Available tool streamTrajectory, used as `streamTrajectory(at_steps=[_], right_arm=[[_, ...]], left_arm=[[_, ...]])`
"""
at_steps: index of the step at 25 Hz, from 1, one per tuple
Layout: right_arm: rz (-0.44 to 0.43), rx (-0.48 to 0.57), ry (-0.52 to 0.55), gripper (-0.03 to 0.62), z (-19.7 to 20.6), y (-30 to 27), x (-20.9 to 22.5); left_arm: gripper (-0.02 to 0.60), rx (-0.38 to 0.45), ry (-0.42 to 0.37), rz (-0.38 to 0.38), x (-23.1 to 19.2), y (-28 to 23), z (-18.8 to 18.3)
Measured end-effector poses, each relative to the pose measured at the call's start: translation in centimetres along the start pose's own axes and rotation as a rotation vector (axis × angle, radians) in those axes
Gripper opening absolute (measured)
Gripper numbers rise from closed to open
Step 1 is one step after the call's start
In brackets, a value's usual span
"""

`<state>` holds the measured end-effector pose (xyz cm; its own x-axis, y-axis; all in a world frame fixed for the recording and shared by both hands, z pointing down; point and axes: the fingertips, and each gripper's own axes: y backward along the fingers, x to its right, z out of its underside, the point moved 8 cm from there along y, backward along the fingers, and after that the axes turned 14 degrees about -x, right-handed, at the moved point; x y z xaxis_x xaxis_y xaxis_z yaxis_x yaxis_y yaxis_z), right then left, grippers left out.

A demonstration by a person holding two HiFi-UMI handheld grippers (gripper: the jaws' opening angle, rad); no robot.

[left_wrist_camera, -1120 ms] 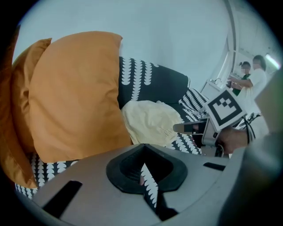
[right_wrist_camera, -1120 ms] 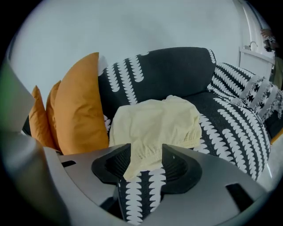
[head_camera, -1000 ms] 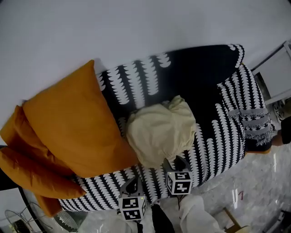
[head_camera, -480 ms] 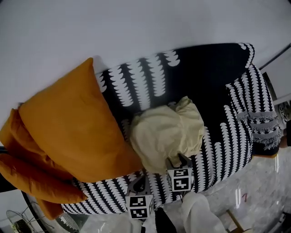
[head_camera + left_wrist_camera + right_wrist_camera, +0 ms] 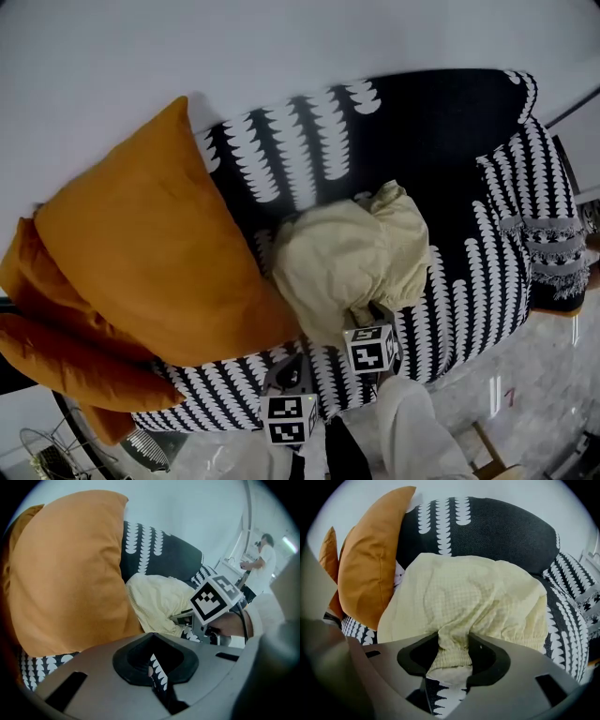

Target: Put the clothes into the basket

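A pale yellow garment (image 5: 349, 258) lies bunched on the seat of a black sofa with white scallop print (image 5: 422, 141). In the right gripper view the garment (image 5: 473, 602) fills the middle, and my right gripper (image 5: 452, 654) is shut on its gathered near hem. In the head view that gripper (image 5: 372, 315) sits at the garment's front edge. My left gripper (image 5: 290, 372) hovers lower and to the left, over the sofa's front edge. Its jaws (image 5: 156, 676) stand almost together with nothing in them; only a sliver of sofa print shows between them. No basket is clearly in view.
A large orange cushion (image 5: 150, 244) leans right beside the garment's left side, with more orange cushions (image 5: 66, 366) behind it. A wire object (image 5: 37, 457) shows at the bottom left corner. Pale marble floor (image 5: 525, 394) lies in front of the sofa. A person (image 5: 262, 555) stands far off.
My right gripper has pushed forward to the garment's near hem and closed on it, bunching the cloth. The left gripper has drifted slightly right. The head view has shifted a little.
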<state>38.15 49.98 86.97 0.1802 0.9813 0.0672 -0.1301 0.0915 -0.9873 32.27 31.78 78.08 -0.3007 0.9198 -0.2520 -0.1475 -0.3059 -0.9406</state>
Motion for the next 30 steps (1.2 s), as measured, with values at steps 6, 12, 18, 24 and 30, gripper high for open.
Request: streamTrajectory(at_steps=[6, 12, 18, 24, 30], right_arm=[[0.028, -0.037, -0.003, 0.062, -0.8, -0.4, 0.0], [-0.048, 0.016, -0.076, 0.034, -0.2, 0.4, -0.3], [-0.085, 0.119, -0.116, 0.032, 1.0, 7.1, -0.6], [-0.077, 0.231, -0.092, 0.032, 0.3, 15.6, -0.7], [-0.08, 0.339, -0.065, 0.032, -0.5, 24.6, -2.1]], left_arm=[[0.003, 0.019, 0.005, -0.008, -0.3, 0.1, 0.8], [0.003, 0.013, -0.002, -0.013, -0.1, 0.6, 2.9], [0.002, 0.065, -0.016, -0.032, 0.8, 4.1, 2.4], [0.002, 0.155, 0.001, -0.03, 1.8, 9.2, 2.0], [0.003, 0.221, 0.02, -0.024, 2.4, 15.1, 2.2]])
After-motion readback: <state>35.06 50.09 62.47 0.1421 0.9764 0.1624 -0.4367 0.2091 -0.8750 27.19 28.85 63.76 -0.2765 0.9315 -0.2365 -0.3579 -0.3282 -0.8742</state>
